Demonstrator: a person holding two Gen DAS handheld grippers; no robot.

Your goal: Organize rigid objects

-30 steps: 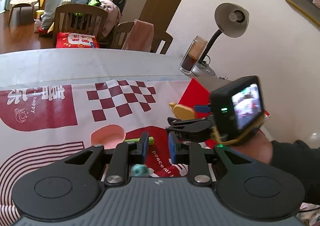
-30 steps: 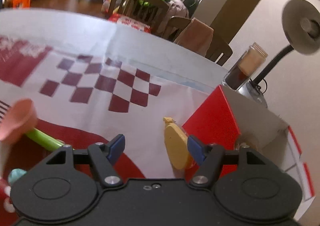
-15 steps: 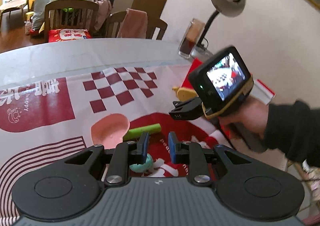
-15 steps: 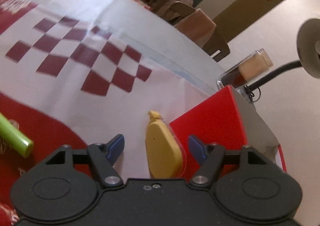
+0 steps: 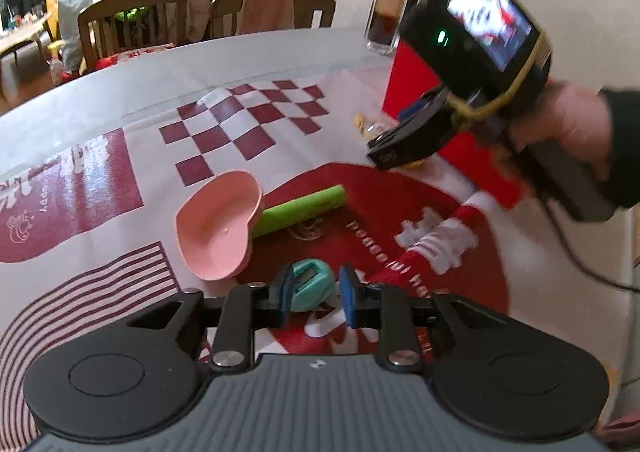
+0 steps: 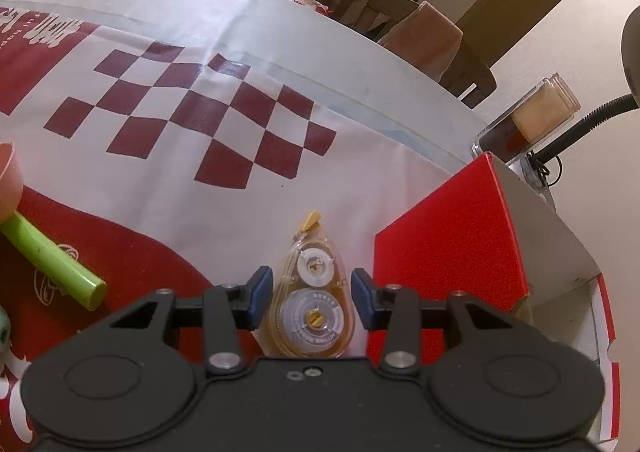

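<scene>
Correction tape [image 6: 310,302] lies flat on the tablecloth [image 6: 248,140], just beside the red box [image 6: 448,240], between the closing jaws of the right gripper [image 6: 312,298]; its pads have not yet met it. Squeezing evenly across the widest part should keep it from twisting. The left gripper [image 5: 316,298] is opening, narrow, around a teal sharpener [image 5: 310,284].

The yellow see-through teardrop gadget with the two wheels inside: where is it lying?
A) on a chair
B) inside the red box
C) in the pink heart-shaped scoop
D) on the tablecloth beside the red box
D: the correction tape lies on the tablecloth, just left of the red box.
</scene>
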